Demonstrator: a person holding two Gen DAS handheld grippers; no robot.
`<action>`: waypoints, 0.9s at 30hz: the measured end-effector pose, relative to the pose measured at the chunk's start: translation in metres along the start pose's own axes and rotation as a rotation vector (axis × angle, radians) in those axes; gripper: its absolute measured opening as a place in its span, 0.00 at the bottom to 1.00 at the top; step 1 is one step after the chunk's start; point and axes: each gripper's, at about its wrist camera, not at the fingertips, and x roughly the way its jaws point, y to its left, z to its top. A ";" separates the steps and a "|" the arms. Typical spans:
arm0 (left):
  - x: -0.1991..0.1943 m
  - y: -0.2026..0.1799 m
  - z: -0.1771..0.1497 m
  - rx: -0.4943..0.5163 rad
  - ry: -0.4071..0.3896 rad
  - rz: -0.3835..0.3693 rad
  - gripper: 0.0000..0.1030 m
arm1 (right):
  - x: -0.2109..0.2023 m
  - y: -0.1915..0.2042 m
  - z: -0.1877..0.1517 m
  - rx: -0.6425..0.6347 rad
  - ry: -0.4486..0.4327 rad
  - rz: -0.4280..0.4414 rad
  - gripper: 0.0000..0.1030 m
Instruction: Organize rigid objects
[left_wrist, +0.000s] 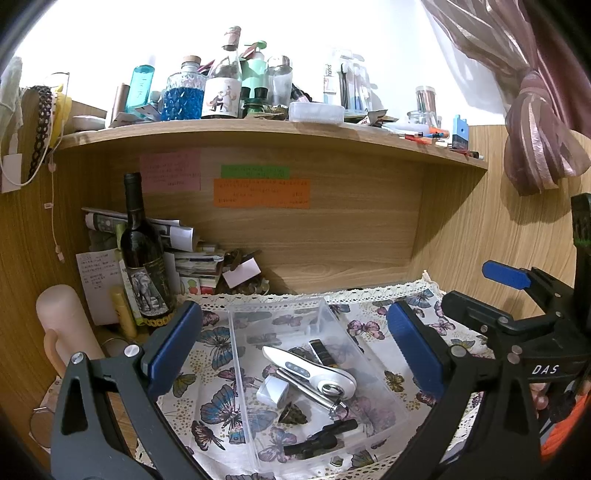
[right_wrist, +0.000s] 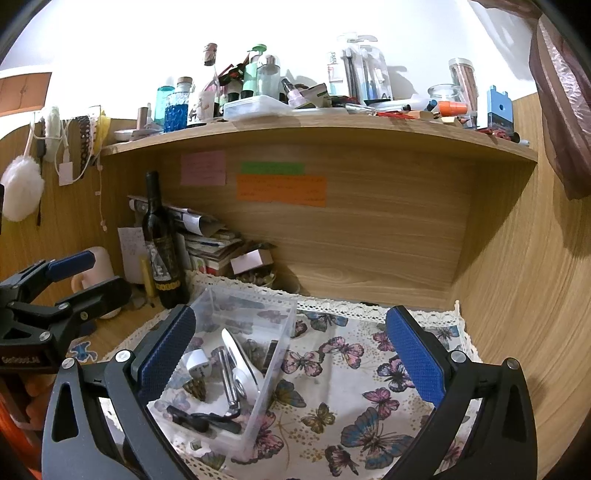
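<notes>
A clear plastic bin (left_wrist: 373, 373) stands on a butterfly-print cloth (left_wrist: 207, 373). In it lie a white handheld device (left_wrist: 314, 369), a white plug adapter (left_wrist: 273, 390), a silver metal tool (left_wrist: 314, 393), a pine cone (left_wrist: 293, 414), a black clip (left_wrist: 321, 439) and a small dark tube (left_wrist: 320, 350). My left gripper (left_wrist: 295, 350) is open and empty, hovering above the bin. My right gripper (right_wrist: 291, 358) is open and empty, with the bin (right_wrist: 280, 350) under its left finger and the cloth (right_wrist: 351, 387) below. Each gripper shows in the other's view.
A dark wine bottle (left_wrist: 142, 254) stands at the back left beside stacked papers (left_wrist: 192, 258) and a pink cylinder (left_wrist: 62, 317). A wooden shelf (left_wrist: 258, 127) overhead carries many bottles and jars. Wooden walls close in behind and on the right. A pink curtain (left_wrist: 535, 110) hangs at the upper right.
</notes>
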 end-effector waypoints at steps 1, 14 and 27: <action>0.000 0.000 0.000 -0.001 0.000 0.000 0.99 | -0.001 0.000 -0.001 0.001 -0.004 -0.003 1.00; 0.000 -0.001 0.002 0.005 0.009 -0.021 0.99 | -0.003 0.005 -0.002 -0.018 -0.018 -0.015 1.00; 0.006 0.001 0.000 -0.012 0.014 -0.025 0.99 | 0.000 0.004 -0.002 -0.008 -0.007 -0.015 1.00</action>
